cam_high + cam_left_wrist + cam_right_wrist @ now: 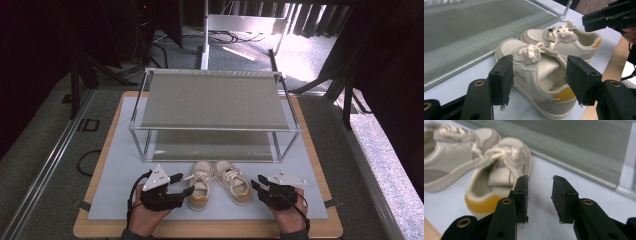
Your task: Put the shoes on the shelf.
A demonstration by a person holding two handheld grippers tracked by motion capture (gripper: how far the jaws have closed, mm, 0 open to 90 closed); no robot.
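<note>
A pair of small cream sneakers with yellow heel patches stands on the white mat (117,175) in front of a shelf rack. My left gripper (183,184) is at the heel of the left shoe (200,189). In the left gripper view its jaws (541,80) straddle the rear of that shoe (534,72), with small gaps at the pads. My right gripper (257,182) sits just right of the right shoe (234,182). In the right gripper view its jaws (539,195) are parted over bare mat, with the right shoe (499,170) to their left.
A two-level metal rack (215,100) with grey shelves stands behind the shoes on the mat. The mat lies on a wooden board (210,229) whose front edge is near my hands. Dark stands and cables surround the table.
</note>
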